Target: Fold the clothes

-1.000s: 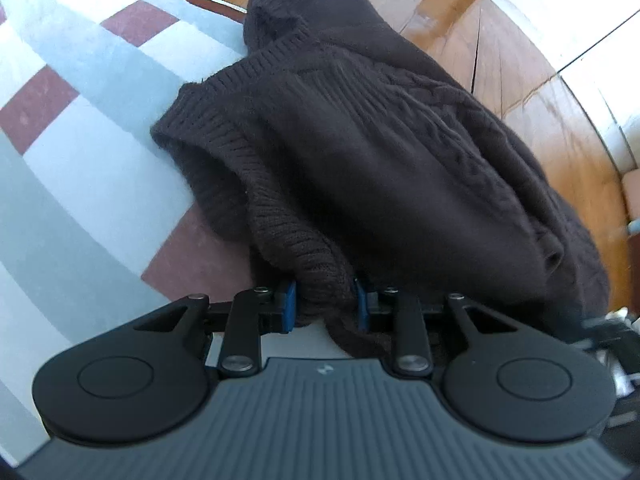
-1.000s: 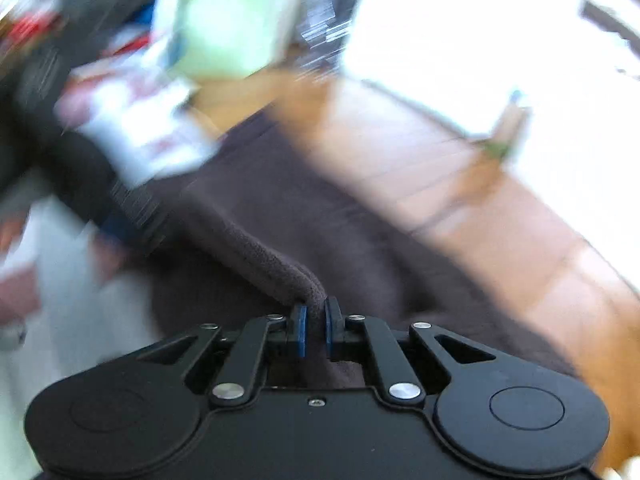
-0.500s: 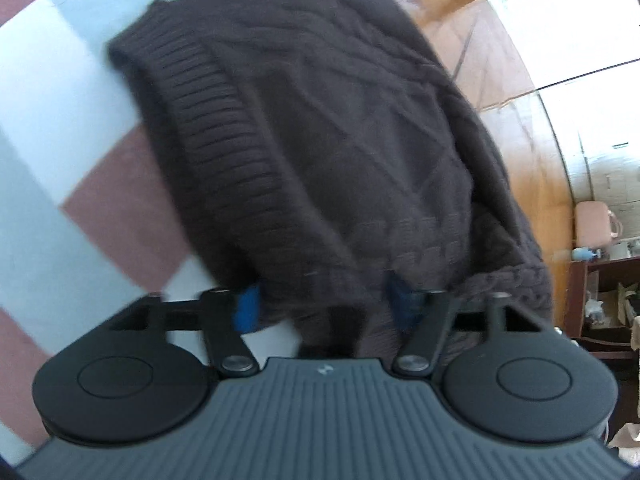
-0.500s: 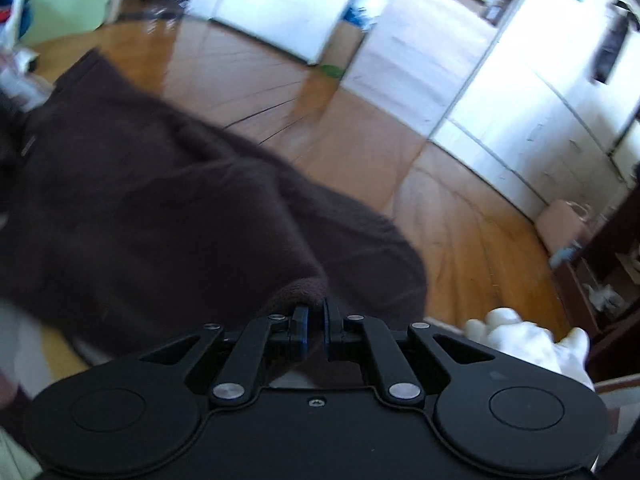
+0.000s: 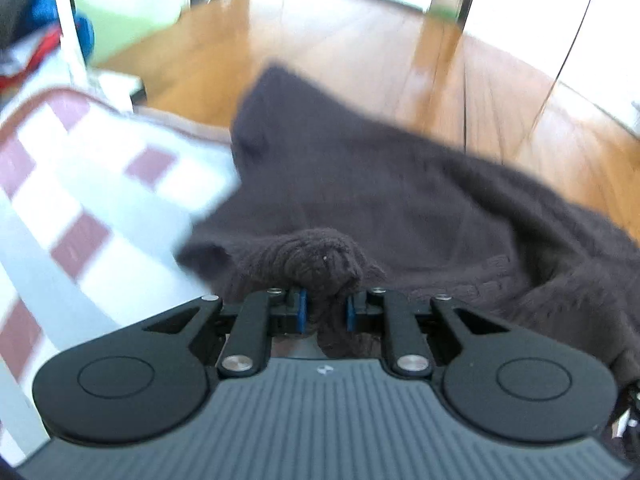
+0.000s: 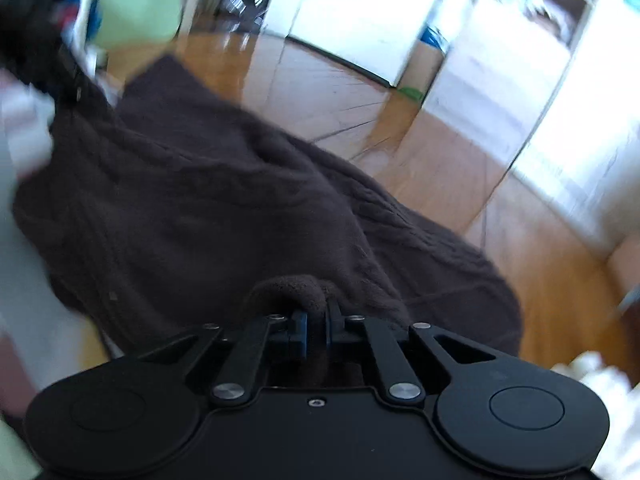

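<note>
- A glossy wooden floor (image 5: 360, 52) fills the background, with a checked blanket (image 5: 92, 200) spread at the left.
- A bunched knit edge is pinched between the closed jaws of the left gripper (image 5: 324, 312).
- A thinner fold is clamped in the right gripper (image 6: 316, 330), jaws nearly touching.
- The dark brown sweater (image 6: 208, 216) is draped forward from both grips, partly over the blanket, partly towards the floor.
- Both views are blurred; if the garment is being swung quickly, the thin right-hand fold could be slipped free.
- With the wad held unevenly, a crooked, rumpled fold could result.
</note>
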Tool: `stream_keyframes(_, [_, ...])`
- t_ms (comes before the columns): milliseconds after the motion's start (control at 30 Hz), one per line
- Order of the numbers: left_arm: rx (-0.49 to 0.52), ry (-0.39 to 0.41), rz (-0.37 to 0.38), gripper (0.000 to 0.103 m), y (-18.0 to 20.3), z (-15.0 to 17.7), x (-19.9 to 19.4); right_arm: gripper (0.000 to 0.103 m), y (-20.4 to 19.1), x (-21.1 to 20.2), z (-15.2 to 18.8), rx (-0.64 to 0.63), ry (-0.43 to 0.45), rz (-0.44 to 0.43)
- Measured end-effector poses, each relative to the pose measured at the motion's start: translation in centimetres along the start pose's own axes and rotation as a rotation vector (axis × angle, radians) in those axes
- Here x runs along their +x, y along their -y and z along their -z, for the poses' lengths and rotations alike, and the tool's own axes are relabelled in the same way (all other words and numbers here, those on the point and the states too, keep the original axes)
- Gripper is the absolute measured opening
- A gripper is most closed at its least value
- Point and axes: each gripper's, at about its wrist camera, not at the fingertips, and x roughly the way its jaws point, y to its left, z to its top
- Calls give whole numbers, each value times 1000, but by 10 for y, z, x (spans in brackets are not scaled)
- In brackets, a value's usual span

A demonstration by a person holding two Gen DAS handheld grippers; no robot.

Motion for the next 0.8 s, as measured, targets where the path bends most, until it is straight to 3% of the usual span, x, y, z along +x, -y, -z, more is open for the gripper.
stream_keyframes(100, [36,33,-8,14,-17,-20,-12,8,29,-20,-15,248,-19,-181])
stream_keyframes(167, [51,56,-24,11,-36,-38,-22,8,40,-28,-22,396,-74,-394])
stream_keyframes(200, [40,84,-46,10,-49,-47,-34,8,39,-36,-24,424,-77,-474])
stream_keyframes(300, [5,165,-111,10,-88,-72,-68,9,20,-58,-20,381,-41,-573])
stream_keyframes(433, [-4,143,-217,12,-123,-73,-54,9,-10,-24,-3,389,-170,-564])
stream_keyframes(500, [19,-1,-263,18,-134,-58,-18,10,-24,-9,5,373,-238,-544])
stream_keyframes(567, [48,-168,-301,23,-143,-38,19,16,-37,-8,9,310,-290,-509])
stream_keyframes(600, [75,-215,-296,25,-144,-25,27,24,-40,-13,12,283,-309,-500])
stream_keyframes(700, [145,-212,-272,28,-140,8,19,27,-36,-30,14,233,-297,-508])
stream_keyframes(800, [104,-231,-147,38,-151,31,0,27,-8,-42,12,343,-260,-575])
